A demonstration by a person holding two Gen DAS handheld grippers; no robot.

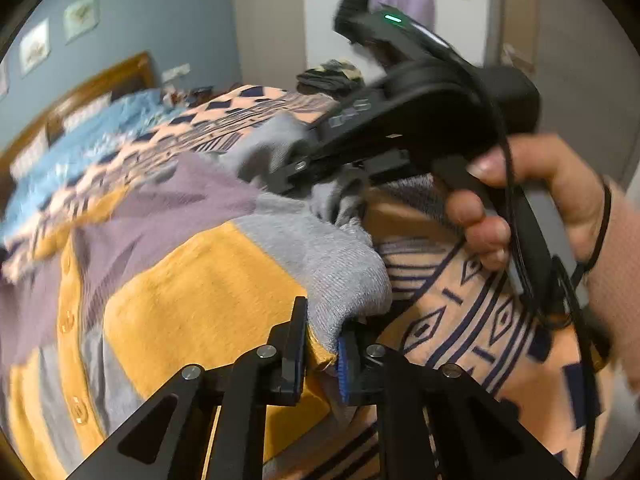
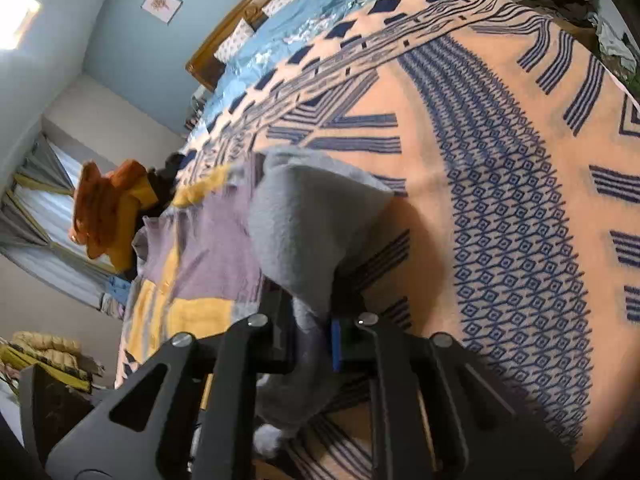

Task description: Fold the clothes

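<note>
A knitted cardigan (image 1: 192, 292) in yellow, mauve and grey blocks, with buttons down its front, lies on the bed. My left gripper (image 1: 322, 344) is shut on its yellow and grey edge. My right gripper (image 2: 312, 336) is shut on a grey part of the same cardigan (image 2: 296, 224), which bunches up above the fingers. In the left wrist view the right gripper (image 1: 296, 170) shows from the side, held in a hand (image 1: 532, 196) and pinching grey fabric. The cardigan's far parts are blurred.
The bed is covered by a peach blanket with dark blue patterns (image 2: 500, 160). A wooden headboard (image 2: 244, 12) and blue bedding (image 2: 316, 4) lie at the far end. An orange garment (image 2: 104, 208) lies beyond the cardigan. A dark clothes pile (image 1: 332, 74) sits at the bed's edge.
</note>
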